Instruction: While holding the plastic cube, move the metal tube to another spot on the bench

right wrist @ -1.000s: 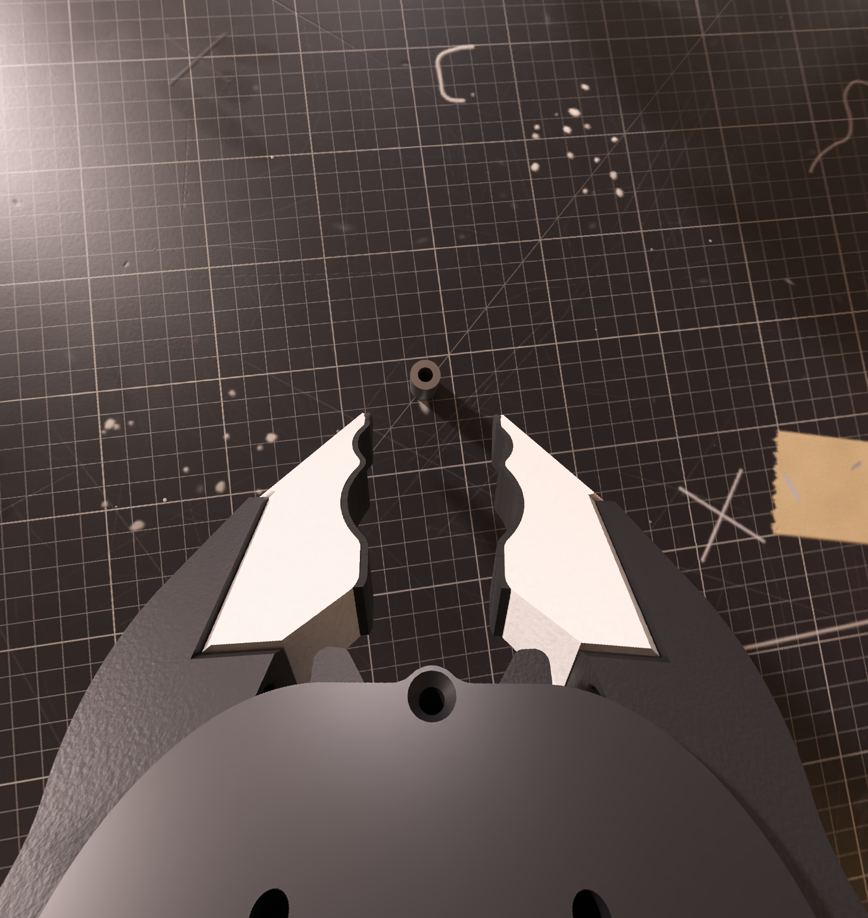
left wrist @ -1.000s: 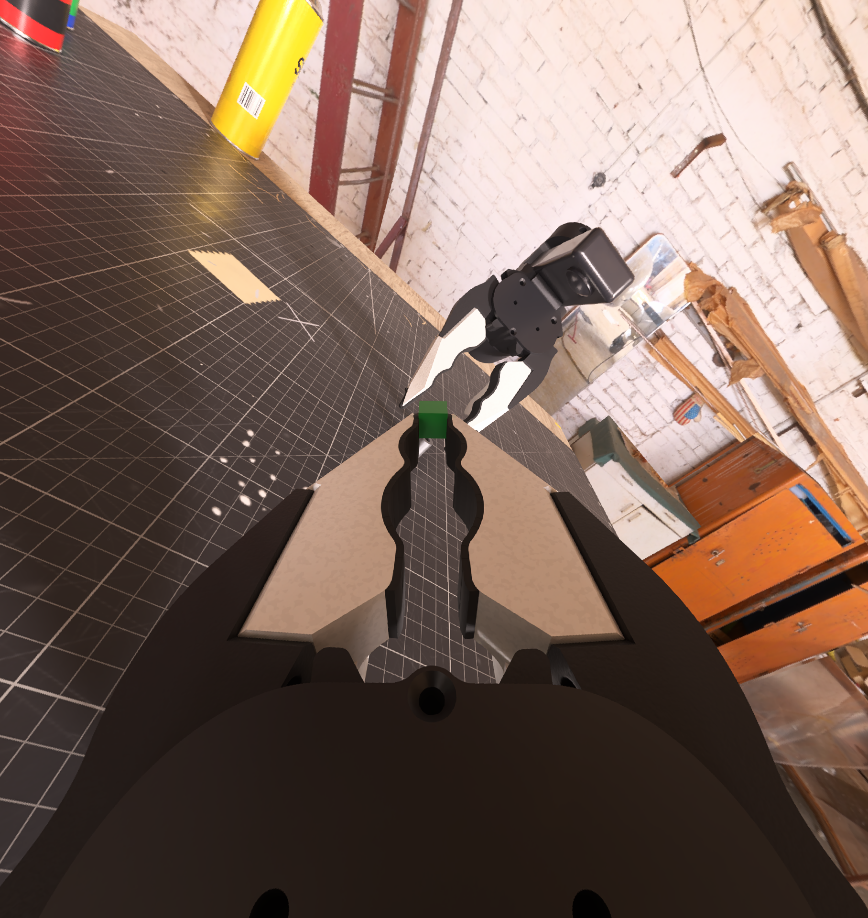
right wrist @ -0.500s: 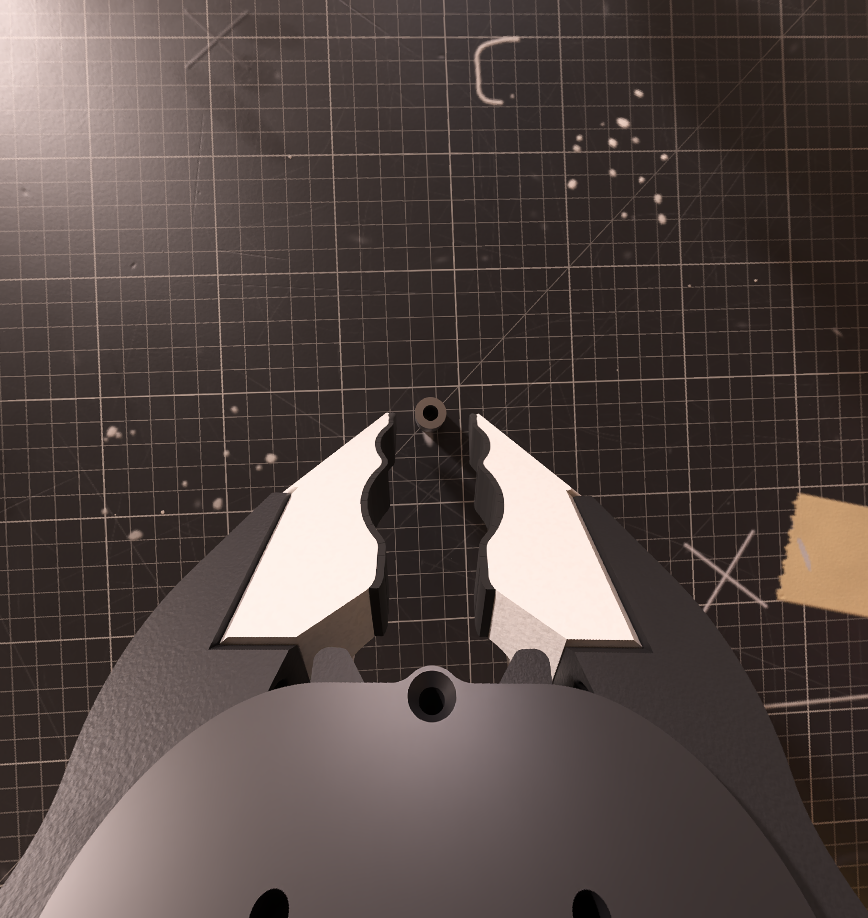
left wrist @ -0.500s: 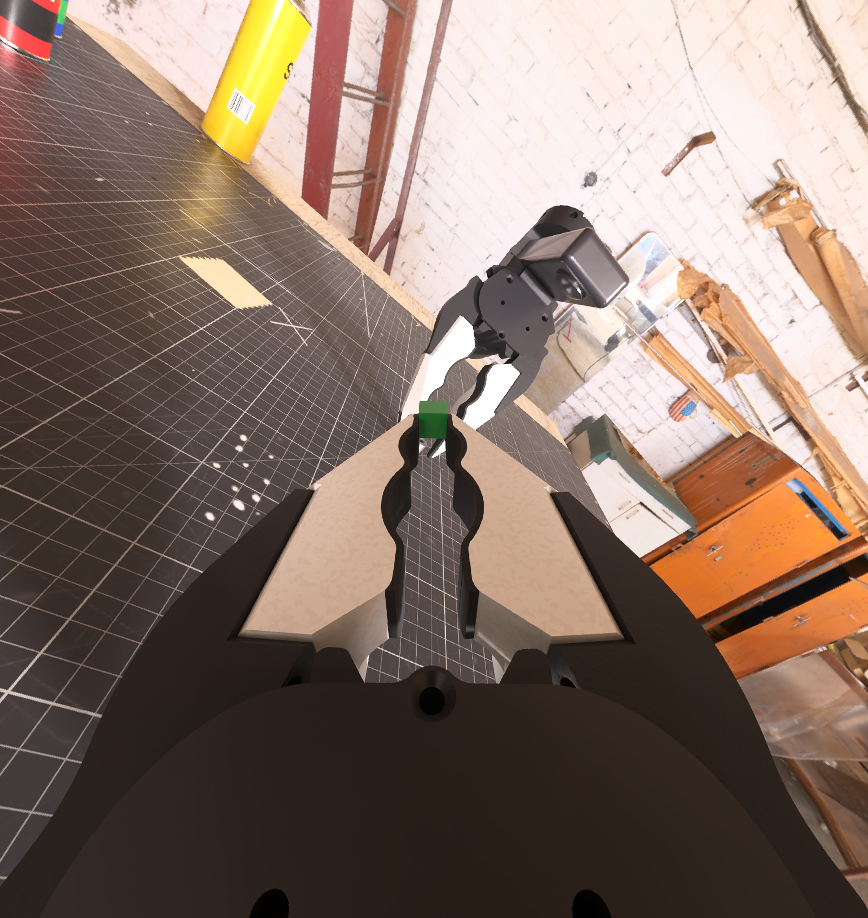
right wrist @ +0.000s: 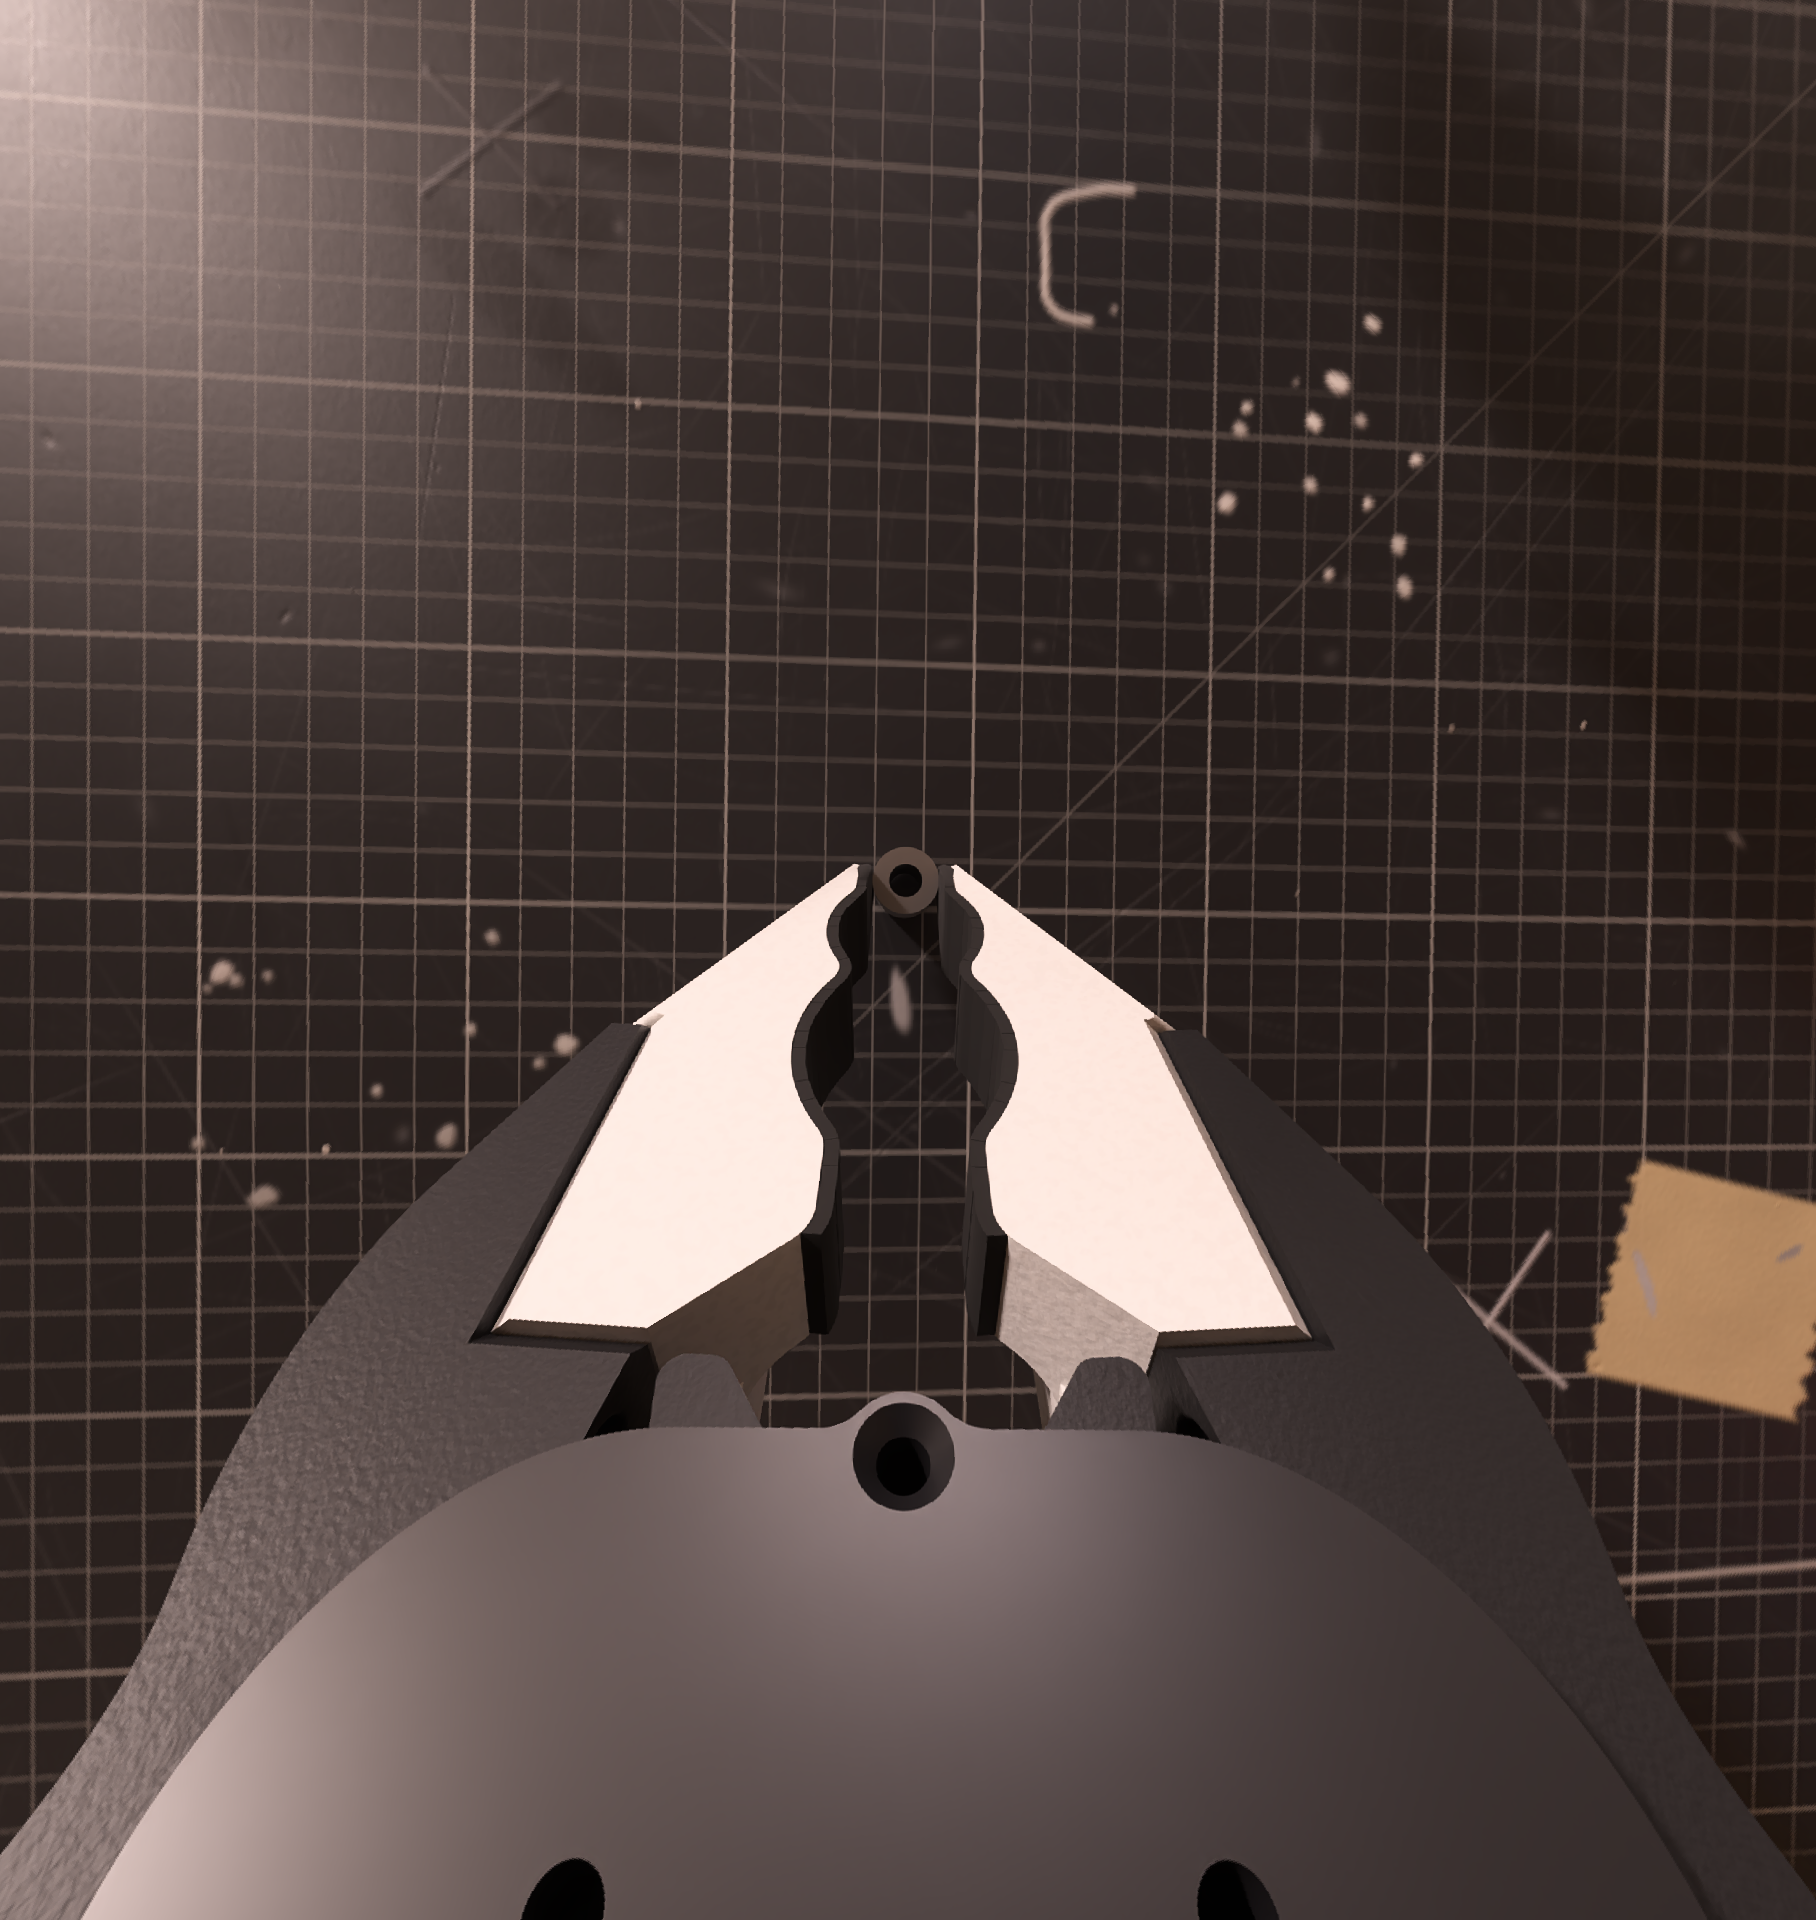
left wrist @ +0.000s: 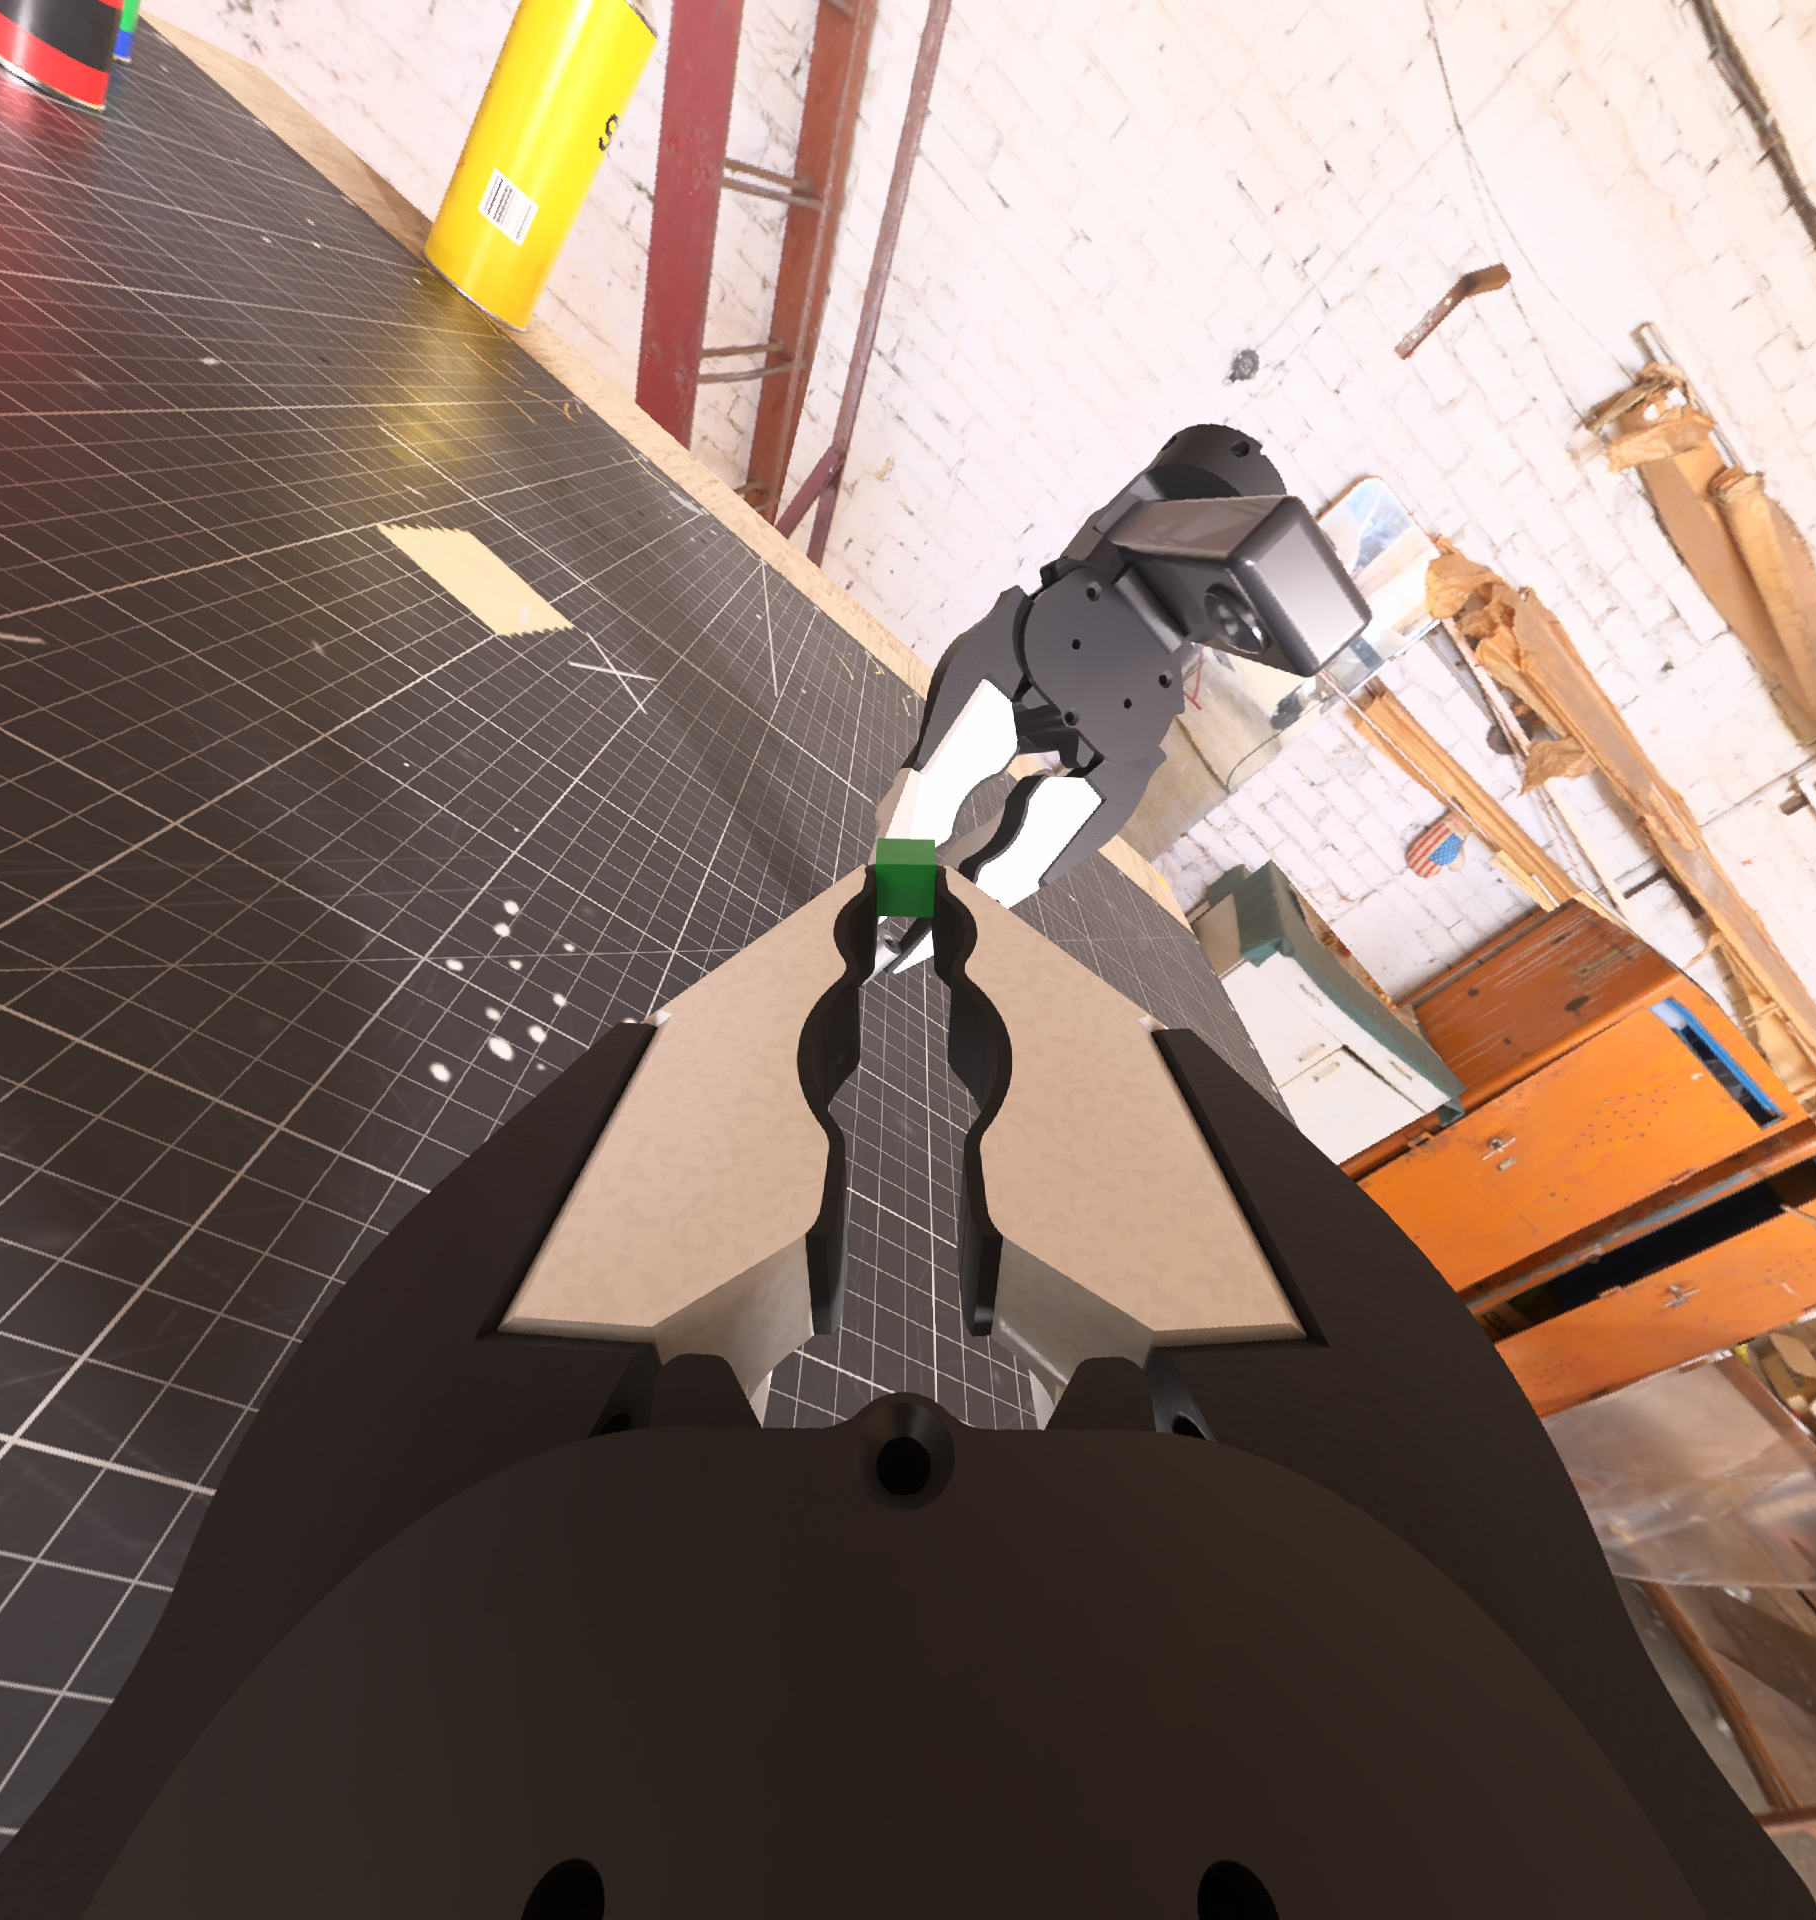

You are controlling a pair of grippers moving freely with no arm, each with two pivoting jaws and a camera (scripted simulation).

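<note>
At frame centre, the green plastic cube is pinched between the tips of the left gripper. The metal tube, upright at centre, is clamped by the right gripper over the gridded mat. A yellow can is seen upper left; its contents cannot be told.

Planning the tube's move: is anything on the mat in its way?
Nothing raised shows near the tube, which sits between the right tongs' fingertips. The mat around it bears only flat tape, scratches and paint specks. The yellow can stands far off at the bench edge.
</note>
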